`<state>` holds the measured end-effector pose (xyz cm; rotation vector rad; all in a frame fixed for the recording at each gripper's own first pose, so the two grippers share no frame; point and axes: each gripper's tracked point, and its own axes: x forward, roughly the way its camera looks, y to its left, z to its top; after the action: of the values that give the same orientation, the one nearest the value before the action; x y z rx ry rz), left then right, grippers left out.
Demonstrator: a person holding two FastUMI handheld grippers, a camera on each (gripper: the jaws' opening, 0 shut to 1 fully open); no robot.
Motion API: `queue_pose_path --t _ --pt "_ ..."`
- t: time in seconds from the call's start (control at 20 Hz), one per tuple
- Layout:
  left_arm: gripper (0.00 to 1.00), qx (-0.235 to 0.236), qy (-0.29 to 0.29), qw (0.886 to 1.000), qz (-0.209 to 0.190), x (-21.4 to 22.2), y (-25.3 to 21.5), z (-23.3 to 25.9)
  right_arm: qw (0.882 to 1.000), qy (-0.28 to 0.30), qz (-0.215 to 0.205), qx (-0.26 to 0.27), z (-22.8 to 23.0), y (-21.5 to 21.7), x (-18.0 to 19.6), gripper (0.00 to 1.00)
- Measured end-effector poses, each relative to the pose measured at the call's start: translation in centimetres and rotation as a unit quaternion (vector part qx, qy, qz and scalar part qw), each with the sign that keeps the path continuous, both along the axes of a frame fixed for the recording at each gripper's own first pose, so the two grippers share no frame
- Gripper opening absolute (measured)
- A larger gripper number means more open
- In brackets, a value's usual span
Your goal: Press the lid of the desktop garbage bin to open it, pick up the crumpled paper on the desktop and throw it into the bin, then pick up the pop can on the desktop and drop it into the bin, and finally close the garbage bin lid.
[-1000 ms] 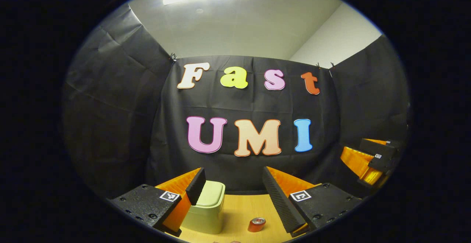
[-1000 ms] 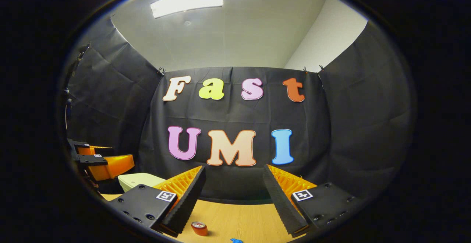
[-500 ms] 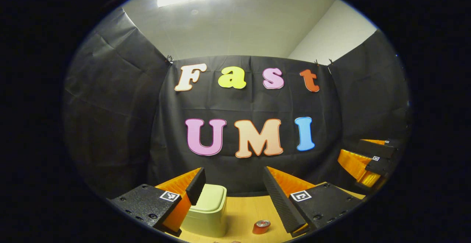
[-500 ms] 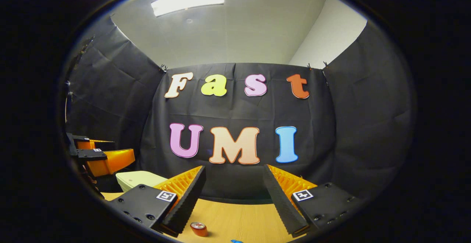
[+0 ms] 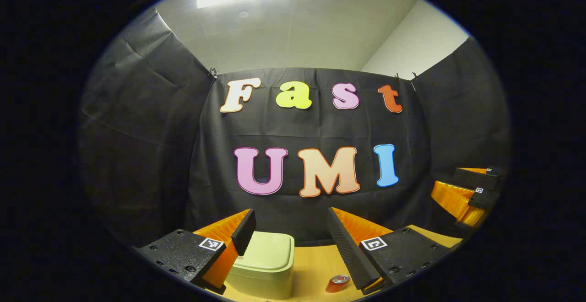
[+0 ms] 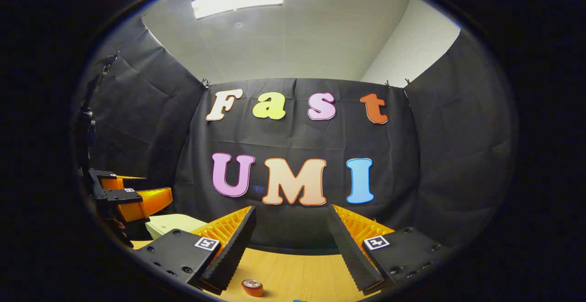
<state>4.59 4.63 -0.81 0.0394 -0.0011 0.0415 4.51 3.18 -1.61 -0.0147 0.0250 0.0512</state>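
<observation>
The pale green bin stands on the wooden desktop with its lid down, just past my left gripper's left finger. My left gripper hangs above the desk, open and empty. A red pop can lies on its side low between the fingers, nearer the right one. In the right gripper view, the can lies on the desktop below my open, empty right gripper. The bin peeks out at left behind the left finger, with the left gripper hovering over it.
Black cloth walls close the booth at the back and both sides. The right gripper hangs at the far right of the left gripper view. A small blue scrap lies at the bottom edge of the right gripper view.
In the left gripper view the bin has grown and slid right, and the can has drifted right: my left gripper has moved closer to the bin. The right gripper has barely shifted.
</observation>
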Motion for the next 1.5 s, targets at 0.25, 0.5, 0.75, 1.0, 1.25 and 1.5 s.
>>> queue_pose_path --t 0.25,0.5,0.75,1.0,1.25,1.5 --pt "0.92 0.014 0.01 1.0 0.006 1.0 2.1 -0.3 1.0 0.009 0.006 0.0 -0.6 1.1 0.0 0.98" --pt "0.86 0.017 0.016 1.0 0.002 1.6 3.7 -0.6 1.0 0.021 0.016 -0.004 -1.4 2.4 -0.3 0.98" --pt "0.45 0.005 0.039 0.999 0.016 2.4 5.8 -1.9 0.999 0.029 0.02 -0.011 -1.6 3.4 -0.8 0.98" --pt "0.01 0.002 0.114 0.993 0.032 3.8 8.5 -7.5 0.999 0.037 0.011 -0.016 -2.0 3.7 -1.1 0.98" --pt "0.0 -0.034 0.174 0.984 -0.003 4.7 9.0 -12.7 0.999 0.034 -0.009 -0.033 -1.9 3.7 -1.3 0.98" --pt "0.0 -0.053 0.219 0.974 -0.013 4.8 10.0 -15.9 0.998 0.046 -0.019 -0.036 -2.8 4.1 -1.4 0.98"
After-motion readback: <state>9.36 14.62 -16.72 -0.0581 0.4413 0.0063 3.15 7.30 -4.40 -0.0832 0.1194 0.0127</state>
